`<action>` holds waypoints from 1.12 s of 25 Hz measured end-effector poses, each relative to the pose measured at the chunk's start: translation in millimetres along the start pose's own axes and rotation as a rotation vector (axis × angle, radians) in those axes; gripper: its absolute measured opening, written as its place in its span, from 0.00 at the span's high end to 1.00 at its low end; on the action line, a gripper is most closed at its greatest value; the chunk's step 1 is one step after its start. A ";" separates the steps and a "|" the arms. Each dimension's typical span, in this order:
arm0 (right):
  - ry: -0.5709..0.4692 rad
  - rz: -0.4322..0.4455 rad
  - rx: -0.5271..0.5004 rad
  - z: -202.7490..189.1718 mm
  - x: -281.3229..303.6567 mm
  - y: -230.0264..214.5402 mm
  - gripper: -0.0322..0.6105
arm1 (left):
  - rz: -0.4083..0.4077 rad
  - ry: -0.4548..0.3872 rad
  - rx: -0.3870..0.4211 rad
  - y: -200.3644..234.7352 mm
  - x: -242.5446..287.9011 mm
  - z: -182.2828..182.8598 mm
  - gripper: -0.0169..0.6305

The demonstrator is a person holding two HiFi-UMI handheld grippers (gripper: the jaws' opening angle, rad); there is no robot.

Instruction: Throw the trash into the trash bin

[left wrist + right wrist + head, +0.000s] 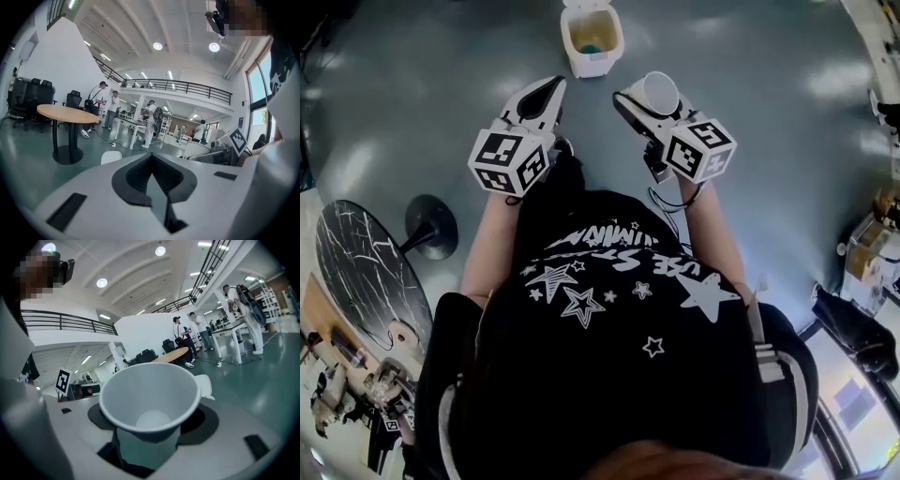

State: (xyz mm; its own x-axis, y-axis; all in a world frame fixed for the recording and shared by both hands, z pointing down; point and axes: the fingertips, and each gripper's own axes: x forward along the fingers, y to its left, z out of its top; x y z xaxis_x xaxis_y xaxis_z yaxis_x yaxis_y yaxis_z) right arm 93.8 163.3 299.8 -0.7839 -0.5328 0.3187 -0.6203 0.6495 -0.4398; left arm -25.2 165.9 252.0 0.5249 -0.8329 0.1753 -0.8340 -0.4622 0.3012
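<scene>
The floor (pixel 412 103) is the largest thing in your head view, one bare grey-green sweep. Next comes your black shirt (pixel 619 375), printed with three big white stars and a scatter of small ones. Its lettering runs upside down from here. "USE ST" can be picked out and the rest is too warped to read.

At the left edge of the head view stands one dark table (pixel 356 272) with a marbled round top. Your left gripper view shows one round wooden table (pixel 65 112) on a black pedestal, with four people (pixel 151 123) standing beyond it.

There is one bin (pixel 592 58), white with its lid up, on the floor straight ahead of both grippers and well clear of them. Something teal lies inside.

You hold two grippers, each carrying one cube (pixel 508 159) of black-and-white square markers; these bear patterns only, no words. The left gripper (pixel 551 92) has its fingers pressed together with nothing between them, as its own view (pixel 152 161) shows.

The right gripper (pixel 639 105) has its fingers pinching the one cup (pixel 661 90), a plain white paper cup with no print. In the right gripper view the cup (pixel 150 399) stands upright and empty, gripped low on its wall, with its mouth towards the camera. It is held in the air short of the bin.
</scene>
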 end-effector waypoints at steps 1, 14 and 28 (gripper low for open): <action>0.001 0.000 -0.002 4.8 6.9 -0.6 0.43 | -0.001 -0.003 -0.005 5.9 2.6 4.6 0.96; 0.025 -0.047 0.010 34.1 83.1 -11.6 0.43 | -0.055 0.034 -0.047 70.3 32.7 18.3 0.96; -0.013 -0.174 0.065 44.4 118.3 -32.6 0.43 | -0.147 0.054 -0.055 118.0 58.4 29.2 0.96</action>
State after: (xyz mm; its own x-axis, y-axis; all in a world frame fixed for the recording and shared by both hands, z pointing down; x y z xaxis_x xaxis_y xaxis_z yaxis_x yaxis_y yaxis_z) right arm 22.4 55.0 314.5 -0.6643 -0.6410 0.3844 -0.7430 0.5107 -0.4325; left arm -97.9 53.9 270.4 0.6503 -0.7392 0.1754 -0.7377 -0.5592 0.3783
